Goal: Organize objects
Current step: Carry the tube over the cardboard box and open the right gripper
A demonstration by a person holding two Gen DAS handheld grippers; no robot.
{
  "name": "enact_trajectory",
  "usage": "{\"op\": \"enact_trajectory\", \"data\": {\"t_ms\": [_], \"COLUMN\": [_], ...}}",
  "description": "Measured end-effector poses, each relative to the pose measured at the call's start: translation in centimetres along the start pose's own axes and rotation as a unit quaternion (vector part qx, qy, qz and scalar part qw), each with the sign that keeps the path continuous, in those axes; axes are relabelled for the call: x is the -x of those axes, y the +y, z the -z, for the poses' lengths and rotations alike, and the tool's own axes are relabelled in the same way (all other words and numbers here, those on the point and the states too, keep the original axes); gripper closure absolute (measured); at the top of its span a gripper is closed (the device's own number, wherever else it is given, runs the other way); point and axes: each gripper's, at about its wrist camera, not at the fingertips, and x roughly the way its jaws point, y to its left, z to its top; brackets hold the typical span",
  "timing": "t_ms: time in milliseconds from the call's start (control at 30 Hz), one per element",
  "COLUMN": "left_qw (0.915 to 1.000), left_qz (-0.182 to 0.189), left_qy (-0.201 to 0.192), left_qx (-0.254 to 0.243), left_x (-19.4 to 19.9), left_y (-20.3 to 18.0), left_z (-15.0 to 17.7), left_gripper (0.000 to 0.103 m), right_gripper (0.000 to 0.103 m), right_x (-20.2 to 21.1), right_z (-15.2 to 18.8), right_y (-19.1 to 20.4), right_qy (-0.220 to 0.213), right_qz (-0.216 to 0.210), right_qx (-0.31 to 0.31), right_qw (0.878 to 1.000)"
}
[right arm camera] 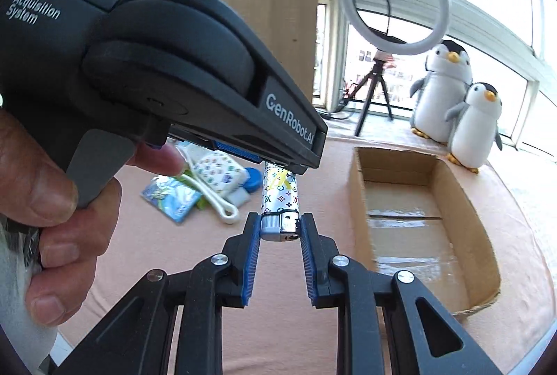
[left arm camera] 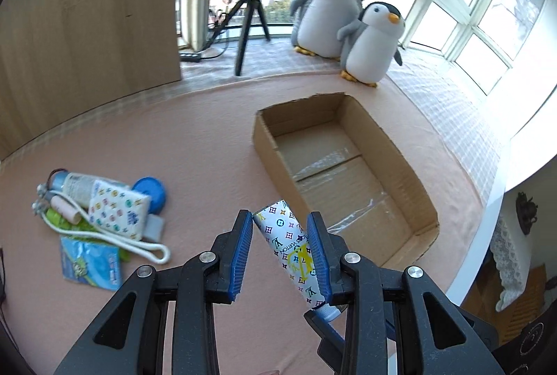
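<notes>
A lighter [left arm camera: 290, 246] with a white, colourful monogram print hangs in the air between both grippers. My left gripper [left arm camera: 280, 218] is shut on its printed body, and the lighter lies slanted between the blue pads. In the right wrist view my right gripper [right arm camera: 280, 221] is shut on the metal head of the lighter [right arm camera: 280, 192]. The left gripper [right arm camera: 282, 164] comes down onto the lighter's far end from the upper left, held by a hand [right arm camera: 52, 201]. The open cardboard box [left arm camera: 264, 145] stands just to the right, with nothing inside.
A pile lies on the pink cloth at the left: a printed pack [left arm camera: 118, 211], a blue lid [left arm camera: 151, 194], a white cord [left arm camera: 139, 244], a blue packet [left arm camera: 90, 262] and a tube [left arm camera: 78, 187]. Two plush penguins [left arm camera: 372, 44] and a ring-light tripod [left arm camera: 249, 23] stand behind the box.
</notes>
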Motion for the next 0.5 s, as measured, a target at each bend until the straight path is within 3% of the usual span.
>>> {"op": "enact_trajectory", "data": {"t_ms": [233,300,367,500], "left_qw": [0.9985,0.9987,0.9994,0.9999], "left_qz": [0.029,0.021,0.022,0.003], "left_qy": [0.020,0.018,0.010,0.016], "left_qx": [-0.041,-0.043,-0.026,-0.005], "left_x": [-5.1,-6.1,-6.5,-6.7], "left_y": [-7.5,-8.2,-7.4,-4.5], "left_z": [-1.7,-1.9,-1.9,-1.7], "left_gripper": [0.063,0.012,0.003,0.003], "right_gripper": [0.082,0.082,0.081,0.075], "right_x": [2.1,1.7,1.7,1.2], "right_z": [1.8,2.3,2.9,2.3], "right_y": [-5.2,-6.3,-7.1,-8.2], "right_qy": [0.018,0.035,0.043,0.041], "right_qz": [0.055,0.066,0.072,0.079], "right_qx": [-0.041,-0.045,-0.051,-0.054], "right_qw": [0.997,0.996,0.995,0.995]}}
